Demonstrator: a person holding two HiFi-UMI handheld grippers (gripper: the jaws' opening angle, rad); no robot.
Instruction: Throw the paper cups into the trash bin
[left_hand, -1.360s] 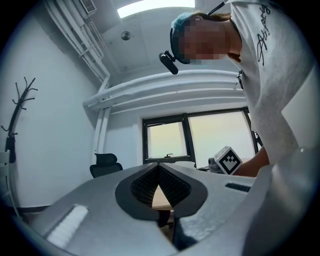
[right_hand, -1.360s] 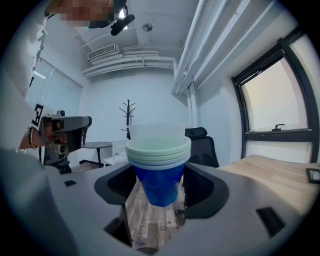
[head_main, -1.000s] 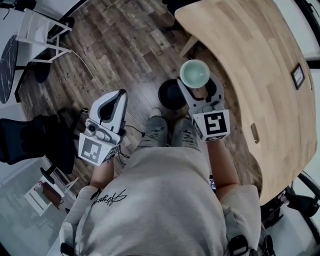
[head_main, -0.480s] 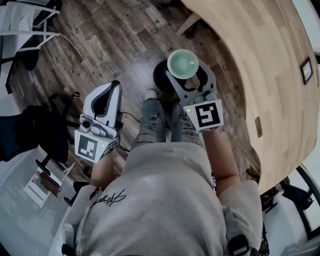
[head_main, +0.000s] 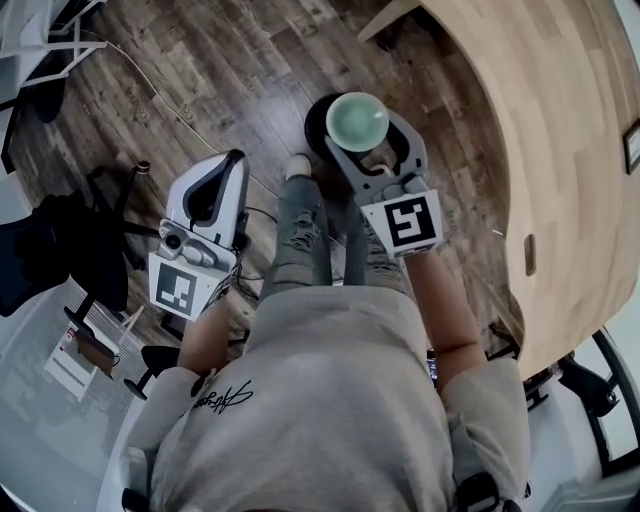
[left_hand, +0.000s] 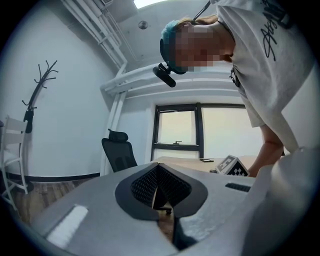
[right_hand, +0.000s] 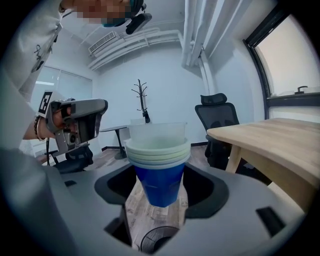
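My right gripper (head_main: 366, 128) is shut on a stack of paper cups (head_main: 357, 120), pale green inside and upright. The right gripper view shows the stack (right_hand: 159, 162) with a blue outer cup and several pale rims, clamped between the jaws. The cups hang directly above a round black trash bin (head_main: 318, 122) on the floor; its rim (right_hand: 159, 242) shows below the cup bottom. My left gripper (head_main: 214, 193) hangs to the left, over the floor, shut with nothing between its jaws (left_hand: 159, 194).
A curved wooden table (head_main: 560, 150) fills the right side; its edge (right_hand: 270, 140) is close to the right of the cups. The person's legs (head_main: 300, 230) stand just before the bin. Black office chairs (head_main: 60, 250) (right_hand: 215, 125) and a cable (head_main: 150, 95) lie on the wood floor.
My right gripper has carried the cup stack away from the table edge until it is over the black bin. The left gripper kept its place, shut.
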